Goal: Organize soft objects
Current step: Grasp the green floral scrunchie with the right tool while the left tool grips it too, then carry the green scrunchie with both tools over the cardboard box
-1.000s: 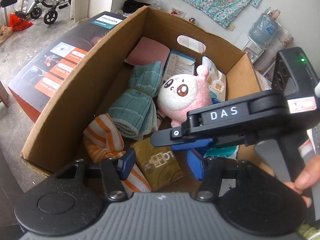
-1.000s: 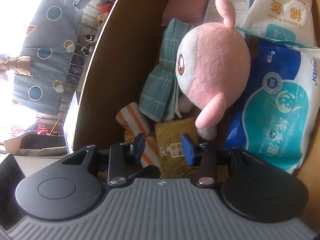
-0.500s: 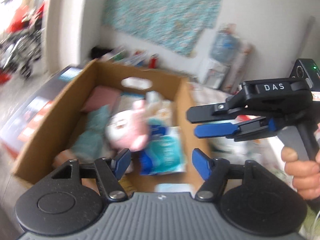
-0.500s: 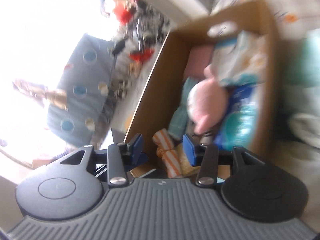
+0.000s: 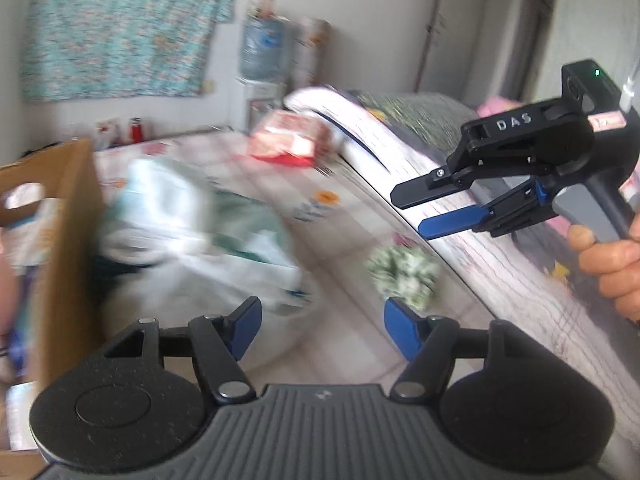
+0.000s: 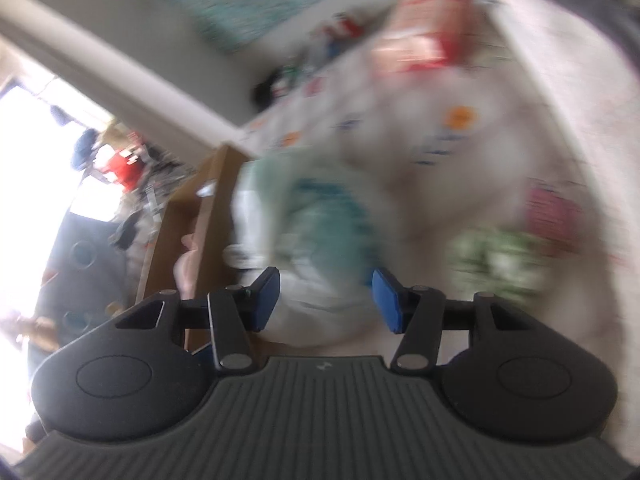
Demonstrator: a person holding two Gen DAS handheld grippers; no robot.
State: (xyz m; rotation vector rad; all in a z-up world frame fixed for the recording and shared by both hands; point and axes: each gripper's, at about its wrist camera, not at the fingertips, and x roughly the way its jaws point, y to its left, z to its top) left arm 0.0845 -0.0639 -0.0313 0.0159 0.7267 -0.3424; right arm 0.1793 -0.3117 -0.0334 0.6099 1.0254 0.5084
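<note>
Everything is blurred by motion. My left gripper (image 5: 324, 328) is open and empty above a bed with a floral sheet (image 5: 344, 216). Ahead of it lie a heap of white and teal soft packs (image 5: 192, 220) and a small green-and-white soft bundle (image 5: 404, 276). A hand (image 5: 612, 256) holds my right gripper (image 5: 416, 214) up at the right. In the right wrist view my right gripper (image 6: 326, 302) is opening with nothing between its pads. The white and teal pack (image 6: 320, 220) lies beyond the gap, and the green-and-white bundle (image 6: 496, 260) sits to the right.
The cardboard box (image 5: 68, 240) stands at the left against the bed, with a pink plush (image 6: 188, 264) inside. A red and pink pack (image 5: 288, 140) lies further back on the bed. A folded quilt (image 5: 400, 120) runs along the right. A water bottle (image 5: 260, 48) stands by the wall.
Both grippers have swung out of the box and to the right, over the bed. The box has slid to the left edge of both views. The right jaws stand wider.
</note>
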